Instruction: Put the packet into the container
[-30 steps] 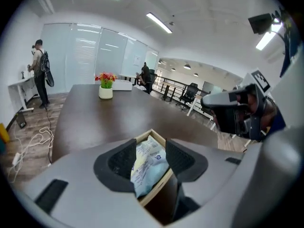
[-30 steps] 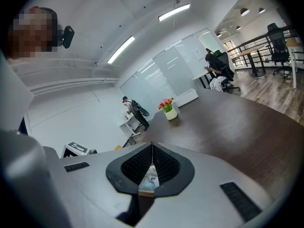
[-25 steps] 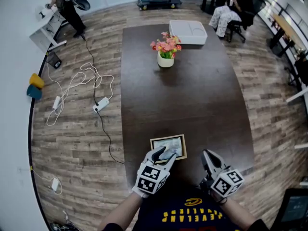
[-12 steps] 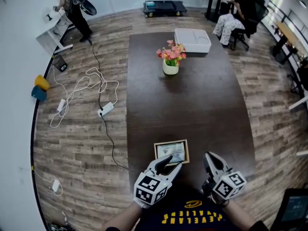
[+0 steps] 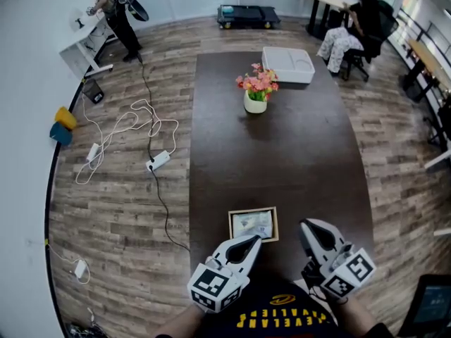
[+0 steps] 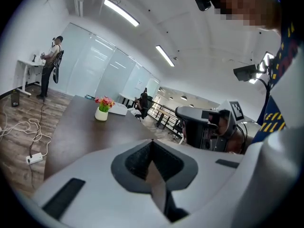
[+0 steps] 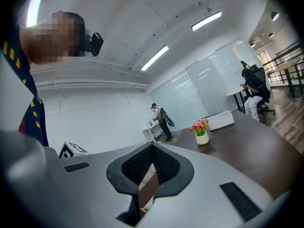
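Observation:
The packet (image 5: 254,224), flat with a tan edge and a pale middle, lies on the dark table (image 5: 282,160) near its front edge. The white container (image 5: 287,65) stands at the table's far end. My left gripper (image 5: 248,240) hovers just short of the packet's near edge, apart from it. Its jaws have just been closing and now meet with nothing between them (image 6: 152,140). My right gripper (image 5: 315,225) hangs to the right of the packet, also raised, its jaws together and empty (image 7: 152,145). The left gripper view also shows the right gripper (image 6: 209,125).
A white vase of pink flowers (image 5: 257,90) stands on the table between packet and container. Cables and a power strip (image 5: 156,162) lie on the wood floor at left. A person stands at a white desk (image 5: 116,5) back left; another sits back right (image 5: 356,27).
Both grippers have risen and drawn back toward the person. The left one was open over the packet and is now shut and off it. The packet stays on the table.

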`<state>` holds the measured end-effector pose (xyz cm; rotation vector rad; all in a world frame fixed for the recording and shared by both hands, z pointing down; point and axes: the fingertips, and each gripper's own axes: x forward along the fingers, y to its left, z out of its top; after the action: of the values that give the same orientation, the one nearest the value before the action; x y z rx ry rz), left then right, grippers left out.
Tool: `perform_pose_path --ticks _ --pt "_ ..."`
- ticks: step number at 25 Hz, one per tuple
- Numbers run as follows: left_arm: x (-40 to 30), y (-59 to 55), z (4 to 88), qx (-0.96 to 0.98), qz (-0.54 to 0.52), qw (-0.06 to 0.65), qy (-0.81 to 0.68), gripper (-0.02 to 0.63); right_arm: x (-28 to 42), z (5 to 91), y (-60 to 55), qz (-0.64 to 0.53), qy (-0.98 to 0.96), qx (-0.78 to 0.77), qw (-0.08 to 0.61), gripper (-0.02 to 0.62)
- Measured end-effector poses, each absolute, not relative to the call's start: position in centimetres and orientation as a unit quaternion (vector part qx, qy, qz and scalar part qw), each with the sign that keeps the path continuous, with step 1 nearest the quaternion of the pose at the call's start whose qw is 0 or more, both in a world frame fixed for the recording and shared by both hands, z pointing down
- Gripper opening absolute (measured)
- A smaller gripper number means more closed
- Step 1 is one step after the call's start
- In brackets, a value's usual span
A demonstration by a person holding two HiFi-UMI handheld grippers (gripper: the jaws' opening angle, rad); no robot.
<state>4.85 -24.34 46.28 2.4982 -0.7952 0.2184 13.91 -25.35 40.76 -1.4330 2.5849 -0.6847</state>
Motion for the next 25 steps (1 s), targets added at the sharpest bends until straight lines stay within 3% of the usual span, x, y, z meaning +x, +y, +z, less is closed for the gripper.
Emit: perform_pose_path --ticks 16,25 --pt "5.7 -24.5 43.8 0.923 0.053 0.255 -0.283 0.000 12.2 42.9 -24.6 -0.247 0.843 -0.478 0.027 0.009" --pt "5.2 -24.9 43.9 0.921 0.059 0.248 -0.296 0.000 12.2 41.9 -24.5 -0.233 0.847 -0.476 0.052 0.009"
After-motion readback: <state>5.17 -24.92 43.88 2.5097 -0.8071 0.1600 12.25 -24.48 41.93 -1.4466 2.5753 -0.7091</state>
